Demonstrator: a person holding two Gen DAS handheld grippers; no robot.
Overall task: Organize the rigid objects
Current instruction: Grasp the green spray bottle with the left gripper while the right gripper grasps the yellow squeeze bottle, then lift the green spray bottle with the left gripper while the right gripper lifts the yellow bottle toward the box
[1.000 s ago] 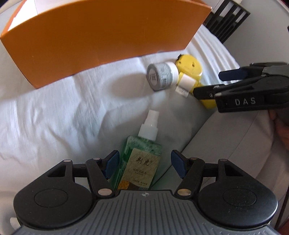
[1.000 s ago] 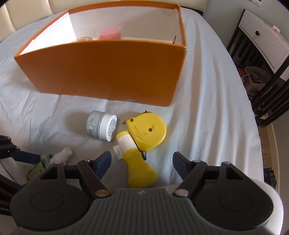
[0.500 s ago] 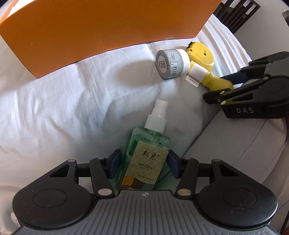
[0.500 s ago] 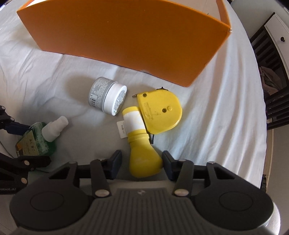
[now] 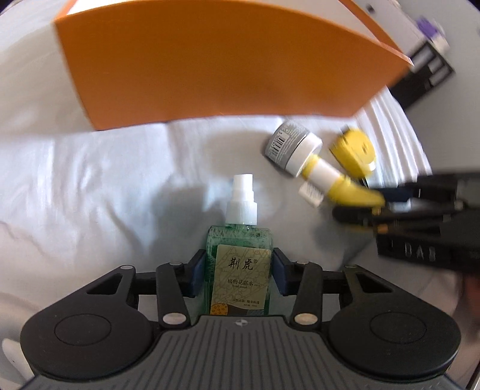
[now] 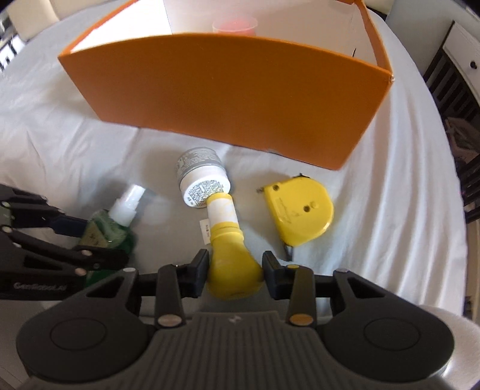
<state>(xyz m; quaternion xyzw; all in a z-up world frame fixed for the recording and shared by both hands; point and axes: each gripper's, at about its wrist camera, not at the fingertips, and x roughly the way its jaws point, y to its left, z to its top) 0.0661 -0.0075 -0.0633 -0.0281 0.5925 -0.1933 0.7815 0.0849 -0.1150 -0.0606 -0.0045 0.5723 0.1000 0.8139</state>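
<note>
A green spray bottle (image 5: 238, 240) with a white nozzle lies on the white sheet between the pads of my left gripper (image 5: 239, 267). The jaws are closing and both pads touch its sides. My right gripper (image 6: 235, 264) is shut on the fat end of a yellow bottle (image 6: 228, 240) with a white label. A grey jar (image 6: 201, 177) with a white lid touches that bottle's neck. A yellow tape measure (image 6: 300, 210) lies just right of it. The orange box (image 6: 225, 99) stands open behind them all. In the right wrist view the left gripper (image 6: 87, 240) comes in from the left.
A pink cup (image 6: 235, 25) shows inside the box. The sheet (image 6: 405, 210) falls away at the right, where dark slatted furniture (image 6: 450, 84) and a white drawer unit (image 6: 466, 48) stand. In the left wrist view the right gripper (image 5: 372, 204) enters from the right.
Both grippers have gone from wide open to closed on their bottles. The left one rolled and swung so the spray bottle now stands straight between its pads. The yellow bottle has shifted off the tape measure.
</note>
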